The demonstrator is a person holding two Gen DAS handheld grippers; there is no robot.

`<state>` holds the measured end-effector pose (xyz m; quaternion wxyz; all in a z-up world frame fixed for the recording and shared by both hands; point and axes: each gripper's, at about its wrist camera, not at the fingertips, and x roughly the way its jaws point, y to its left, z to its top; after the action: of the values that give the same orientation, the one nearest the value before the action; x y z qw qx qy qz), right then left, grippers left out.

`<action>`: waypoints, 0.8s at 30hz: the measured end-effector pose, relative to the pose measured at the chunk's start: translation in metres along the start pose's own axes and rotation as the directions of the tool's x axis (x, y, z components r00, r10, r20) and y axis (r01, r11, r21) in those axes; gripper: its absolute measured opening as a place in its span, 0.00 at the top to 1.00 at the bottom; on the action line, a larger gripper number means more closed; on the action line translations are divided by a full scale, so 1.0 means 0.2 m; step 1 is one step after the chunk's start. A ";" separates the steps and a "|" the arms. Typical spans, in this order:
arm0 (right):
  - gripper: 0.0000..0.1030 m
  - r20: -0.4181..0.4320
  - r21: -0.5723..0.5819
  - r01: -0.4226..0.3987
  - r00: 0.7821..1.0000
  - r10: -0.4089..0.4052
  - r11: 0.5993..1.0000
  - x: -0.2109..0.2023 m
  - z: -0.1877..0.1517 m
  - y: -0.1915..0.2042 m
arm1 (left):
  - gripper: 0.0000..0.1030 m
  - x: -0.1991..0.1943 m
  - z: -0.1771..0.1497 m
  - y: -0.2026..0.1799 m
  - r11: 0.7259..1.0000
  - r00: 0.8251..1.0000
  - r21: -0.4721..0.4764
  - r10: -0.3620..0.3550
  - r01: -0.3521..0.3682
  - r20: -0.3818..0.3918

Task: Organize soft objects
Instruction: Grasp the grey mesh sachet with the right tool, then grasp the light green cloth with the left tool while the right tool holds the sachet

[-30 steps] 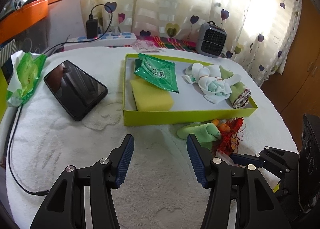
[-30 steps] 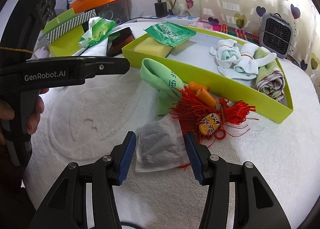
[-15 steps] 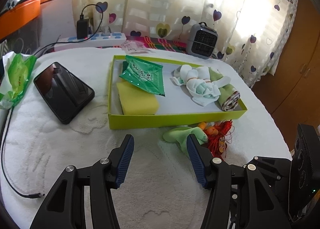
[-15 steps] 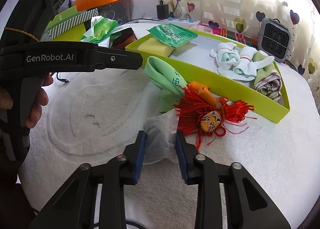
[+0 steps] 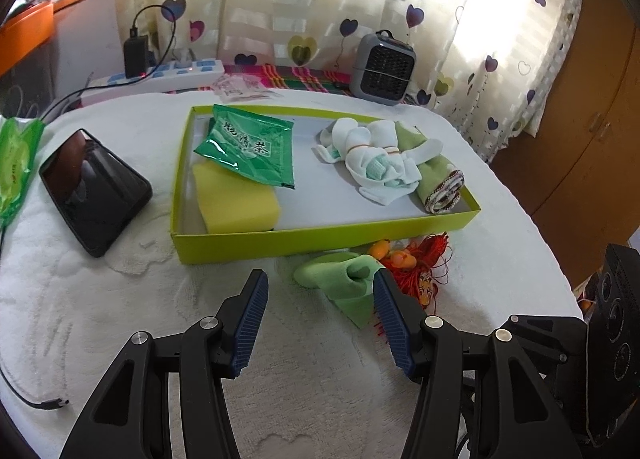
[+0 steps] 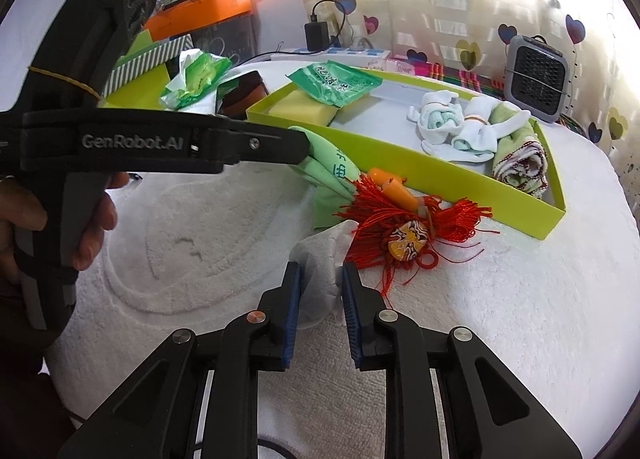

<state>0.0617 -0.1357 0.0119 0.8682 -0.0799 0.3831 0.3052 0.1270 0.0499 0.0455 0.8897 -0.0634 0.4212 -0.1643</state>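
Note:
My right gripper (image 6: 322, 271) is closing on a grey-white fabric pouch (image 6: 320, 255); the pads press on it and it bunches up between them. Beside it lie a red tassel ornament (image 6: 408, 227) and a folded green cloth (image 6: 328, 167). My left gripper (image 5: 320, 279) hangs open just in front of the green cloth (image 5: 344, 283), with nothing held, and the tassel ornament (image 5: 424, 271) is to its right. Behind stands a yellow-green box (image 5: 320, 235) holding a yellow sponge (image 5: 236, 199), a green tea packet (image 5: 248, 147), white socks (image 5: 376, 163) and a rolled towel (image 5: 440, 183).
A black phone (image 5: 92, 187) and a green wipes pack (image 5: 16, 163) lie left of the box. A power strip (image 5: 160, 75) and a small grey heater (image 5: 384, 63) stand at the back. A loose cable end (image 5: 44, 405) lies near left. White towelling covers the table.
The right jaws have closed from wide open onto the pouch and crumpled it. The left gripper has swung a little to the right, toward the green cloth, and stays open.

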 end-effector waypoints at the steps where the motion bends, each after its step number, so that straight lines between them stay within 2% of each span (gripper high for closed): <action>1: 0.79 0.004 0.003 -0.001 1.000 0.001 1.000 0.00 0.00 0.00 | 0.47 0.01 0.00 0.00 1.000 1.000 -0.003 0.000 0.000 -0.005; 7: 0.79 0.026 0.033 -0.012 1.000 0.011 0.999 -0.04 -0.02 -0.02 | 0.47 0.04 0.02 0.02 0.999 1.000 -0.042 0.001 -0.002 -0.018; 15: 0.79 0.052 0.073 -0.013 0.999 0.010 0.997 -0.09 -0.04 -0.05 | 0.49 0.07 0.02 -0.02 0.999 1.000 -0.034 -0.008 0.007 -0.024; 16: 0.79 0.053 0.075 -0.012 0.999 0.008 0.997 -0.08 -0.04 -0.05 | 0.50 0.07 0.02 -0.02 0.999 1.000 -0.036 -0.009 0.008 -0.024; 18: 0.79 0.055 0.081 -0.011 0.998 0.007 0.997 -0.09 -0.04 -0.05 | 0.62 0.08 0.03 -0.02 0.999 1.000 -0.034 -0.016 0.015 -0.024; 24: 0.79 0.062 0.090 -0.010 0.998 0.005 0.996 -0.10 -0.05 -0.06 | 0.81 0.10 0.03 -0.03 0.999 0.999 -0.027 -0.022 0.021 -0.026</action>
<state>0.0513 -0.1579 0.0181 0.8811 -0.0297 0.3699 0.2931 0.1416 0.0362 0.0358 0.8813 -0.0776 0.4344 -0.1690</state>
